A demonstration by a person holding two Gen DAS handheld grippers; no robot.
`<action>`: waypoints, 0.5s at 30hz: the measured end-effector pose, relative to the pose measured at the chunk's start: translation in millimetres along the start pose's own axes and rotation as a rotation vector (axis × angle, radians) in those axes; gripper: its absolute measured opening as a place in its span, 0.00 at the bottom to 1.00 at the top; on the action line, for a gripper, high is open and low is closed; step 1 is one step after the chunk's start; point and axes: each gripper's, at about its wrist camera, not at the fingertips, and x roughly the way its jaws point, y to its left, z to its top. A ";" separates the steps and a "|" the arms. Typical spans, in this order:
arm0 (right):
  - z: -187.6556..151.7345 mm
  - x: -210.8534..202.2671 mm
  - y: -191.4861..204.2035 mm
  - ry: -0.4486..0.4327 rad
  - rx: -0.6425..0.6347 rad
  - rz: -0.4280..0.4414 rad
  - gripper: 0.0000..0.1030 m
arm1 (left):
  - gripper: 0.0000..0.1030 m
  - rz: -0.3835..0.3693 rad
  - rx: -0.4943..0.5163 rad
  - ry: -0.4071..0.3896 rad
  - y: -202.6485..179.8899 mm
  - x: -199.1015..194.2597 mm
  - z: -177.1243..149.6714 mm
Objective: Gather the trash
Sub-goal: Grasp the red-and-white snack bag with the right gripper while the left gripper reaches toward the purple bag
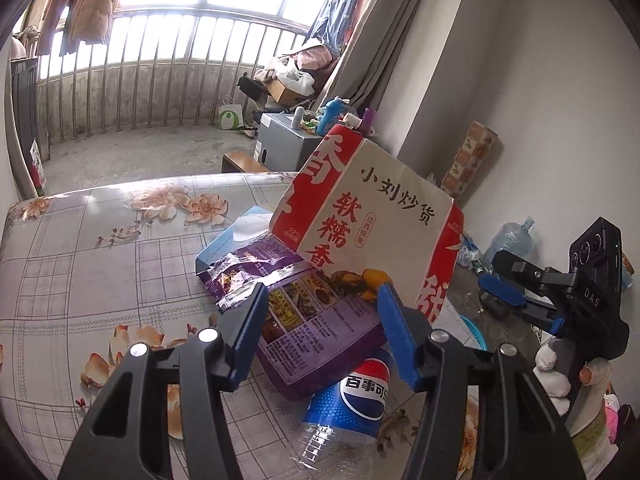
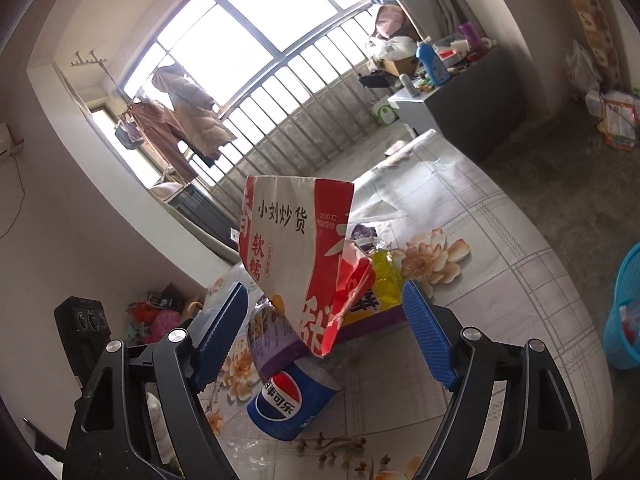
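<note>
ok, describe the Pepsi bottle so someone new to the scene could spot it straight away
Start at the table with the flowered cloth, then find the pile of trash at its near edge. The bottle lies on its side at the front of that pile, partly under a purple snack packet, with a red and white paper bag standing behind. It is the only clear plastic thing there, with a blue Pepsi label.

This was a lived-in home, a room opening onto an enclosed balcony: coats (image 2: 188,116) hung drying by the barred window (image 1: 160,60), and a curtain (image 1: 384,36) draped the wall beside it. A table (image 1: 80,240) wore a flowered oilcloth, a small cabinet (image 2: 460,112) carried detergent and bottles, and a blue wastebasket (image 2: 624,312) stood on bare concrete floor.
</note>
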 end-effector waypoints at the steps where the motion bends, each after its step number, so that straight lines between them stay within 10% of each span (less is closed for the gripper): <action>1: 0.4 2.2 1.8 0.002 0.000 0.011 0.73 | 0.50 0.000 0.004 0.006 -0.5 2.8 0.7; 15: 0.1 30.8 7.4 0.071 0.001 0.110 0.43 | 0.34 -0.030 0.019 0.041 -13.9 34.4 9.3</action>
